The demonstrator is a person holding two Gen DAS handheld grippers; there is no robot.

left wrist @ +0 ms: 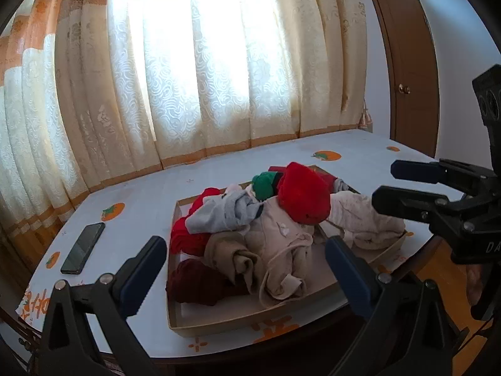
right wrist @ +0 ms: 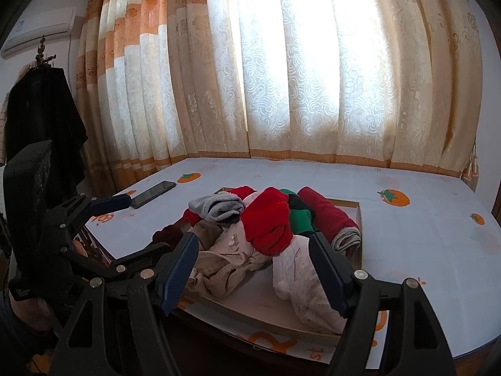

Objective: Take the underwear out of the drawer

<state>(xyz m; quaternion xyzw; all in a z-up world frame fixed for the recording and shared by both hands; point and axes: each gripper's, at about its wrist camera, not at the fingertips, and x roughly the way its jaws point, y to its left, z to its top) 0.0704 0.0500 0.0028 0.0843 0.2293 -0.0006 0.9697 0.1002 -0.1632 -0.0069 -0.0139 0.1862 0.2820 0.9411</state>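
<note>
heaped drawer (left wrist: 250, 326) near table's front edge (left wrist: 281, 349)

The drawer (left wrist: 250, 324) floor ahead of the left claw (left wrist: 247, 258) lies mostly buried under heaped underwear (left wrist: 281, 238). The worktop (right wrist: 422, 244) runs off the frame edge right of the right claw (right wrist: 255, 255), and that claw's own body is cut off below.

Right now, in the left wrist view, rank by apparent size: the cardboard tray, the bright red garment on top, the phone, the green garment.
1. cardboard tray
2. bright red garment
3. phone
4. green garment, partly hidden, so its rank below the phone is unsure.
</note>
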